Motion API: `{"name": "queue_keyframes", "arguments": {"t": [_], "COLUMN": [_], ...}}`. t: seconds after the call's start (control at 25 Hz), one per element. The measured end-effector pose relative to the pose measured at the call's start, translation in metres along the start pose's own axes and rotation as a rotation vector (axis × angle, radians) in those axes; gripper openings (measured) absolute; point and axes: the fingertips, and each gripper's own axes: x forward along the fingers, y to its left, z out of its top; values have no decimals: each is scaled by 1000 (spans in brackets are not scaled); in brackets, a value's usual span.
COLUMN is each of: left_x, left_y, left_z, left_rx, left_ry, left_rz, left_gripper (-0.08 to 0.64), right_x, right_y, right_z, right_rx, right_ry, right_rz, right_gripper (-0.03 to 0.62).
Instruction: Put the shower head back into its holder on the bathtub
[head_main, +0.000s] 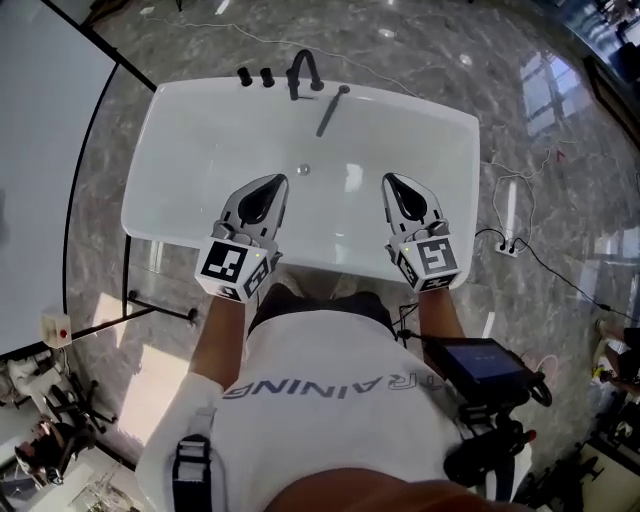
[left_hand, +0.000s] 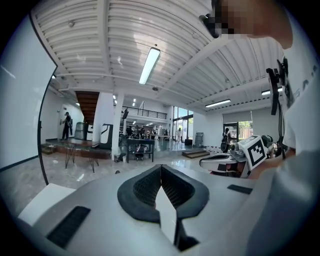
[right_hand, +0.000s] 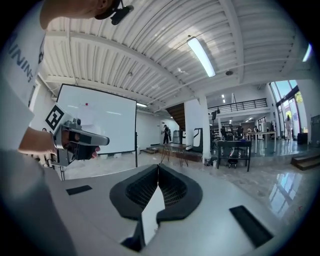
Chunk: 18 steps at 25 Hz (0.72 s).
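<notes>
The left gripper (head_main: 278, 182) and the right gripper (head_main: 390, 180) are both held over the near side of the big white bathtub (head_main: 160, 150). Both pairs of jaws are squeezed tight together. Nothing is in them.

The long, thin, dark grey shower head (head_main: 333, 108) is not in its holder yet. It lies well ahead of both pairs of jaws, at the far end of the bathtub, and in line with the gap between the two grippers. It points almost the same way the jaws point. Its far end is up by the rim, and its near end leans a little toward the left gripper's side.

That near end looks a bit closer to the left jaws than to the right jaws, but only just, so either hand could go for it.

The black bent tap (head_main: 303, 70) stands just past the shower head, a little to the left. The holder is probably near it, but I cannot pick it out.

The jaws must open first and reach forward.
</notes>
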Motion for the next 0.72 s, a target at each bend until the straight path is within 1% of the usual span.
{"name": "queue_keyframes", "arguments": {"t": [0.08,0.2,0.32,0.44,0.52,0.6,0.72], "left_x": [4,14,23,36,46,56,67], "left_y": [16,45,77,116,141,163,187], "left_z": [-13,-28,-43,-63,-80,-98,-128], "left_rx": [-23,-54,-61,-52,-40,-40,-71], "left_ry": [16,23,29,40,43,45,45], "left_rz": [11,9,-6,-13,-5,5,26], "left_gripper": [17,17,17,17,17,17,17], "right_x": [18,49,85,132,166,198,240], "right_y": [10,12,11,8,6,7,13], "right_z": [-11,-26,-37,-60,-85,-117,-170], "right_rx": [-32,-83,-175,-315,-421,-548,-750], "right_ry": [30,81,135,193,239,300,383], "right_rz": [30,41,41,27,32,66,165], "right_gripper": [12,12,12,12,14,14,14]}}
